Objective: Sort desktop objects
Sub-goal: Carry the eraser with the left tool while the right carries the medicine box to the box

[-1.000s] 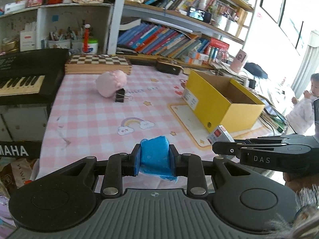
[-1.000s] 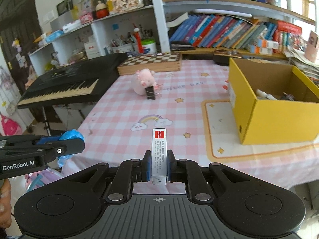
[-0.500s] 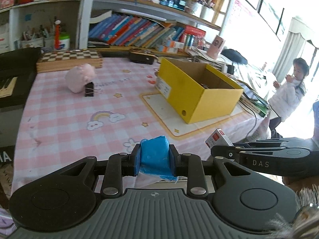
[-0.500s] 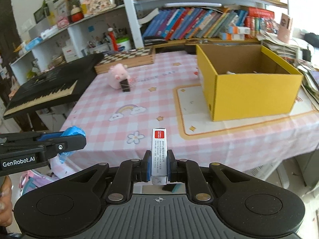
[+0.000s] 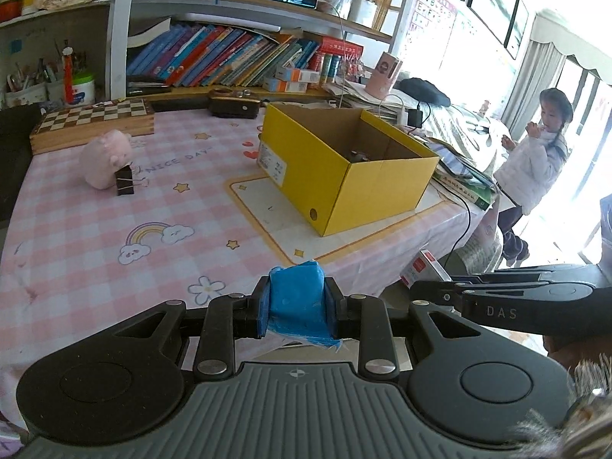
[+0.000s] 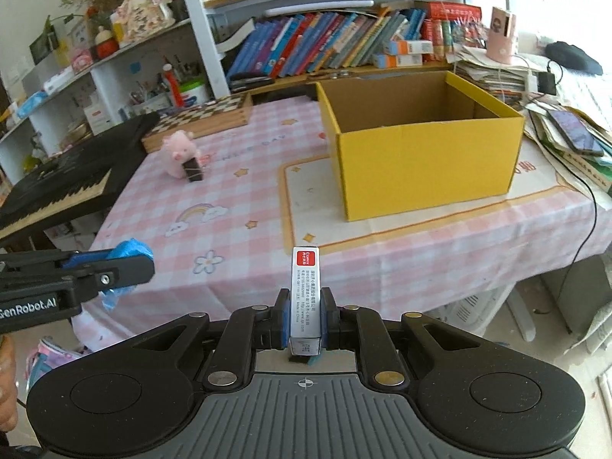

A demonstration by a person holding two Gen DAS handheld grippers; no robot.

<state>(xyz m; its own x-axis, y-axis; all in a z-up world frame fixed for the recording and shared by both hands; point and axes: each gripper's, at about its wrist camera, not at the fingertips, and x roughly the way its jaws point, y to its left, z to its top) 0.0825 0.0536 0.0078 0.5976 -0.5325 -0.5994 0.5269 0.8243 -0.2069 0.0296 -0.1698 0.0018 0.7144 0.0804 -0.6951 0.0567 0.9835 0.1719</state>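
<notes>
My left gripper (image 5: 295, 302) is shut on a blue tissue pack (image 5: 295, 292), held off the near edge of the table. My right gripper (image 6: 305, 317) is shut on a slim white box with a red end (image 6: 305, 287), held upright before the table edge. Each gripper shows in the other's view: the right one (image 5: 428, 287) with its box (image 5: 422, 269), the left one (image 6: 114, 267) with the blue pack (image 6: 128, 250). An open yellow cardboard box (image 6: 424, 153) stands on the pink checked tablecloth (image 6: 237, 199), and also shows in the left wrist view (image 5: 344, 168). A pink plush pig (image 5: 105, 158) and a black binder clip (image 5: 125, 180) sit at the far left.
A wooden chessboard (image 5: 95, 122) and a dark case (image 5: 234, 104) lie at the table's back. A black keyboard (image 6: 65, 176) stands left of the table. Bookshelves (image 6: 325, 49) rise behind. Piled papers and a phone (image 6: 573, 137) lie right of the box. A child (image 5: 535, 164) stands at the far right.
Both grippers have pulled back from the table and swung right with their objects held. The yellow box now sits more central in both views.
</notes>
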